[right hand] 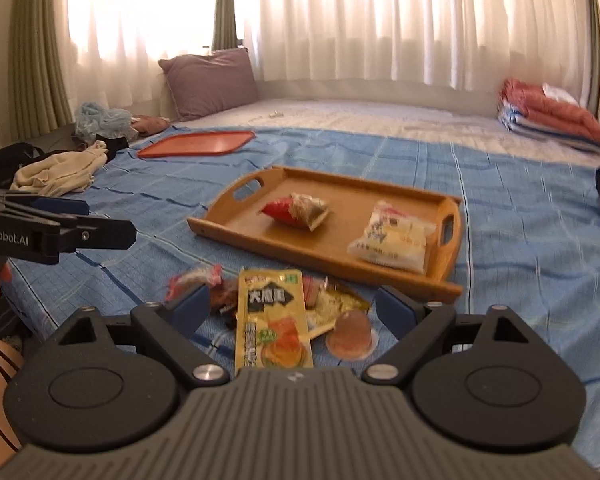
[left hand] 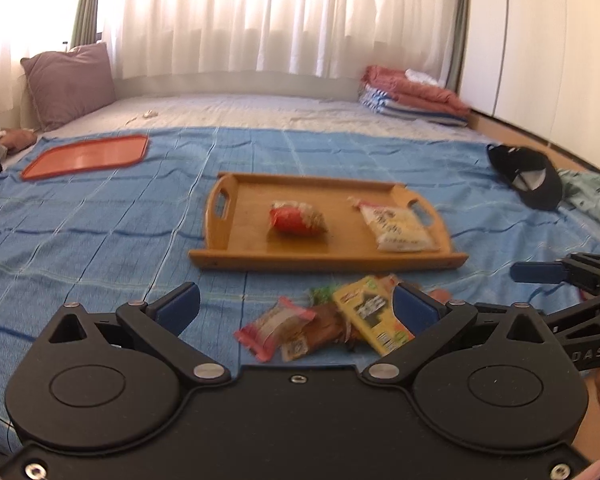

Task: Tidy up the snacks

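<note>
**Loose snacks in a heap, two already on the tray**

I hold my right hand-held gripper (right hand: 292,308) with its jaws spread wide and nothing between the pads; it hangs over the small pile of snacks on the bed's blue blanket (right hand: 500,208). My left hand-held gripper (left hand: 296,308) is also wide and holds nothing, aimed at the same pile from the other side.

The wooden tray (right hand: 260,236) lies just beyond the pile, with a red packet (right hand: 296,210) near its middle and a pale yellow packet (right hand: 390,238) by its right handle. Still off the tray are the yellow sachet (right hand: 270,316), a clear jelly cup (right hand: 350,334) just beside it, a pink-edged wrapper (left hand: 272,330) and some brown packets under the sachet. An orange tray (right hand: 196,144) lies well apart, further back.

My worry is the overlap. The sachet lies flat on top of other wrappers, so closing on it may catch a second packet and drag it along, then drop it short of the tray. Flat foil on soft bedding may also slip from the pads or let them bunch up the blanket instead. The jelly cup looks rounded and slick; a nudge could tip or roll it. With both grippers near the same heap, they could knock each other.
</note>
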